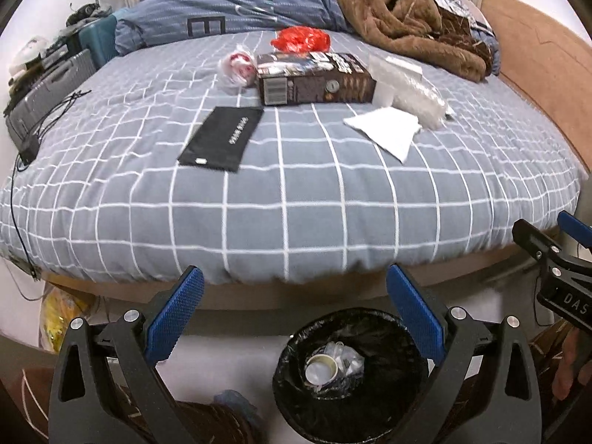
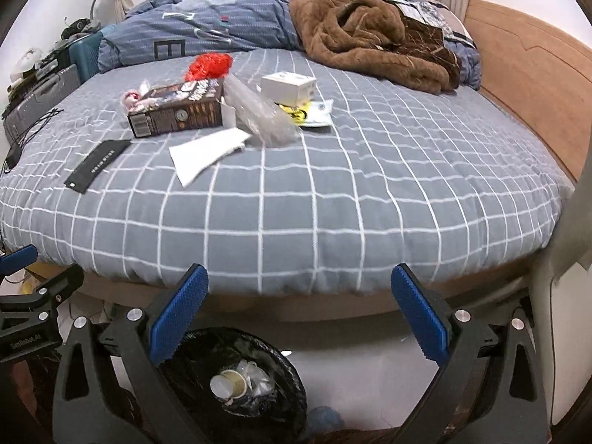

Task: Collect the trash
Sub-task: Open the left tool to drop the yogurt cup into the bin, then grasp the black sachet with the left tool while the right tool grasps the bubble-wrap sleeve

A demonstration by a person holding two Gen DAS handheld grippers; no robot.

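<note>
Left wrist view: the left gripper [image 1: 296,307] has its blue-padded fingers [image 1: 175,318] spread wide apart, holding nothing and touching nothing. Directly below and between them stands a bin [image 1: 399,399] lined with a black bag, on the floor at the foot of the bed [image 1: 259,222]. Inside lie a paper cup [image 1: 321,370] and some clear plastic scraps. The right gripper [image 2: 299,307] is likewise fully apart and empty; in its own view the bin sits below its left finger.

Trash on the bed lies well apart from both grippers, across the grid-patterned cover, toward the far half:
- a black flat pouch [image 1: 222,138], nearest the left gripper, lying alone;
- a white sheet of paper [image 1: 388,127], just in front of a clear plastic bag [image 1: 414,88];
- a brown carton [image 1: 314,79] lying on its side, with the clear plastic bag touching its right end;
- a small crumpled wrapper, white and red [image 1: 238,66], just beside the carton's left end;
- a red plastic bag [image 1: 300,39] behind the carton;
- a small white box [image 2: 288,87] and a yellow-marked packet [image 2: 310,113] (seen only in the right wrist view), behind the clear plastic bag.

A brown blanket [image 1: 403,18] and a blue duvet [image 1: 229,3] are heaped along the far edge.
</note>
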